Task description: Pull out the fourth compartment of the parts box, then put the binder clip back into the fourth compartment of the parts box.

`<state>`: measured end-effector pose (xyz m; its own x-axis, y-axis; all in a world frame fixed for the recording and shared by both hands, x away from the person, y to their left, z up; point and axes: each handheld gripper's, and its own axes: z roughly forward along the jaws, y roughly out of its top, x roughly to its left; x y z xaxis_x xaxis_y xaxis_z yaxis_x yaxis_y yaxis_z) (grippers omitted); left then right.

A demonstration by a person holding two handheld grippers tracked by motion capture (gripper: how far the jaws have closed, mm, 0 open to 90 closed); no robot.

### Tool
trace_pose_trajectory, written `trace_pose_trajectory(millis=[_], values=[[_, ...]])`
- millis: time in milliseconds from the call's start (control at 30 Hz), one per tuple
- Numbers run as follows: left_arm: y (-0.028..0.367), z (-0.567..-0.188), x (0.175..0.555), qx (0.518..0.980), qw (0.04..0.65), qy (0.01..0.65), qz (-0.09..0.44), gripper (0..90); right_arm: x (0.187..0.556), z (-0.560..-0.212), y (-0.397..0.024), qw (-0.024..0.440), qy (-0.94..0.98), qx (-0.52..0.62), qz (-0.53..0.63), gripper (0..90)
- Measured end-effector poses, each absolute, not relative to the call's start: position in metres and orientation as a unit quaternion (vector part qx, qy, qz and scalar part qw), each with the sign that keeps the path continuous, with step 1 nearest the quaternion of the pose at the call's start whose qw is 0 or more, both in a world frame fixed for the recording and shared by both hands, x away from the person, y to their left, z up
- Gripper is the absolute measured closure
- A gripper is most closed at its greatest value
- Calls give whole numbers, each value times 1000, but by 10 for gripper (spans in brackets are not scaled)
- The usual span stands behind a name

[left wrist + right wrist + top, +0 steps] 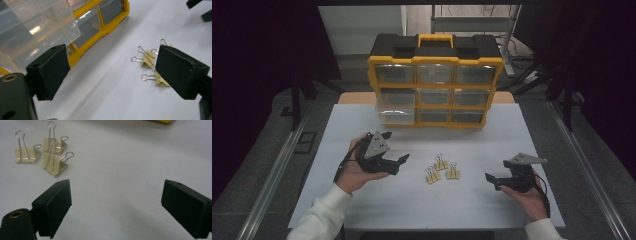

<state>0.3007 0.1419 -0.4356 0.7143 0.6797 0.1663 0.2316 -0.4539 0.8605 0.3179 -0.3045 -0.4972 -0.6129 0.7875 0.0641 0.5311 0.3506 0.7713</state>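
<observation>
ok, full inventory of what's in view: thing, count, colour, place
binder clips: 3, pale yellow with silver wire handles, clustered mid-table between the two grippers
drawer organiser: 1, yellow frame, black top, clear drawers in a three-by-three grid, far edge of table; lower-left drawer pulled partly out
table: 1, white top
metal rails: 2, grey, along the table's left and right sides
left gripper: 1, black with grey plate, left of the clips, jaws open, nothing between them
right gripper: 1, black with grey plate, right of the clips, jaws open, empty
hands: 2, white sleeves, entering from the bottom edge
</observation>
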Motion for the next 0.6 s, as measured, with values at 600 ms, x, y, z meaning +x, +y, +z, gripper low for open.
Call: trace_pose_trajectory(millis=[600], values=[[142,-435,304,805,471,318,170,117,317,-496,-304,166,804,407,400,99]])
